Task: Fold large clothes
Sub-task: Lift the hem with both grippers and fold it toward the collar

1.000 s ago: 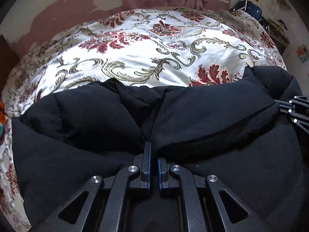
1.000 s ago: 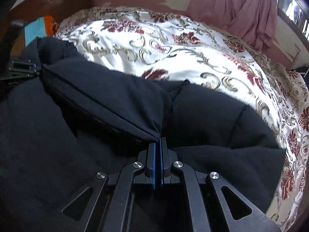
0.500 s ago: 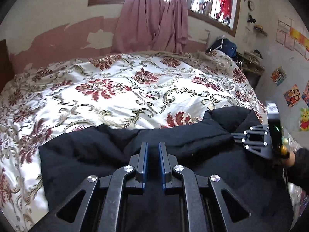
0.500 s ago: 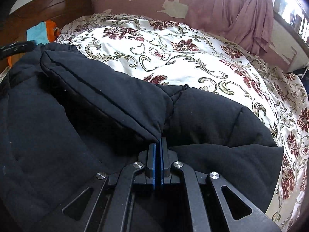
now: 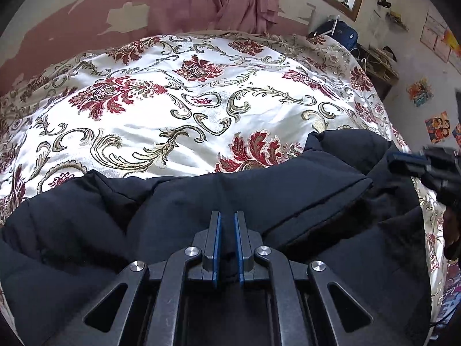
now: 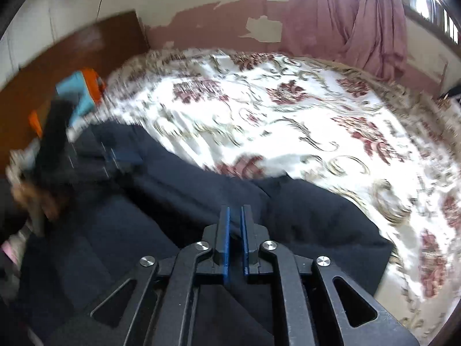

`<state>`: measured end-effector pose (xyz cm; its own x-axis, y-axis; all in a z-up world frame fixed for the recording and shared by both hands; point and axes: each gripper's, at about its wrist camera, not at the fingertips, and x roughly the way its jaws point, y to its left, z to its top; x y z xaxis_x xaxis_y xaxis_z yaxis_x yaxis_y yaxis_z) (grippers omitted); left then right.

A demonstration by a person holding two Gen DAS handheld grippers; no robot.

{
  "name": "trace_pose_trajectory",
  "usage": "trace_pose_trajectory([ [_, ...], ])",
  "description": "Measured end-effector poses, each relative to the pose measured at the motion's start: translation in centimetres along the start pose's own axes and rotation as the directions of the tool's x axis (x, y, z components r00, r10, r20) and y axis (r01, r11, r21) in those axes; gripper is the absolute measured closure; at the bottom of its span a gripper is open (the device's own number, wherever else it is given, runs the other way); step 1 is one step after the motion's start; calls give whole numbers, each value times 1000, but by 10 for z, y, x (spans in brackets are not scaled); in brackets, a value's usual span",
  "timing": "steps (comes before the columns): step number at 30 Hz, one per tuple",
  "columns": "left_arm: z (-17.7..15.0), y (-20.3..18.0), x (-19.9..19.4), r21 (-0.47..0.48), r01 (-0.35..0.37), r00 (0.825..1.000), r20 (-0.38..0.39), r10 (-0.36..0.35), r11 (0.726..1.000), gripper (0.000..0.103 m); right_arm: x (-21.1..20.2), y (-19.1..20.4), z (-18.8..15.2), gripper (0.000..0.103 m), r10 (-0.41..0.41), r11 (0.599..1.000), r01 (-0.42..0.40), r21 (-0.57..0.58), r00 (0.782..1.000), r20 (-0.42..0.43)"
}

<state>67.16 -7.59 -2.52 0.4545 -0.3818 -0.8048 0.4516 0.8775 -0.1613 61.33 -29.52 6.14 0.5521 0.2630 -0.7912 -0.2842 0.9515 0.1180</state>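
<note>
A large black padded jacket lies folded on the floral bedspread, near its front edge. My left gripper hovers just over the jacket with its jaws a little apart and nothing between them. My right gripper also stands slightly open above the jacket, with no cloth between its pads. The right gripper shows at the right edge of the left wrist view, beside the jacket's folded end. The left gripper shows blurred at the left of the right wrist view.
A wooden headboard and a blue and orange object lie at the bed's left end. Pink curtains hang on the far wall. A dark bag and a cluttered shelf stand beyond the bed's right side.
Both grippers let go of the jacket: the left opened half a second ago, the right just now. Both have lifted and pulled back. The jacket's folded edge has dropped flat onto the bed.
</note>
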Motion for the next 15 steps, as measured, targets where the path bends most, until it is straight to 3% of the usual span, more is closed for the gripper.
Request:
trace_pose_trajectory([
  [3,-1,-3,-2,37,16,1000,5,-16,999,95,30,6,17,91,79,995,-75,67,995,-66],
  [6,2,-9,-7,147,55,998,-17,-53,988,95,70,13,12,91,160,980,-127,152,959,-235],
  [9,8,-10,-5,205,88,995,-73,-75,975,95,86,18,1,91,128,989,-98,108,938,-323],
  [11,10,-12,7,226,101,986,-154,-66,969,95,95,10,-1,92,142,985,-99,139,928,-344],
  [15,7,-23,36,300,39,961,-271,46,953,95,119,7,-3,94,149,983,-93,157,906,-396],
])
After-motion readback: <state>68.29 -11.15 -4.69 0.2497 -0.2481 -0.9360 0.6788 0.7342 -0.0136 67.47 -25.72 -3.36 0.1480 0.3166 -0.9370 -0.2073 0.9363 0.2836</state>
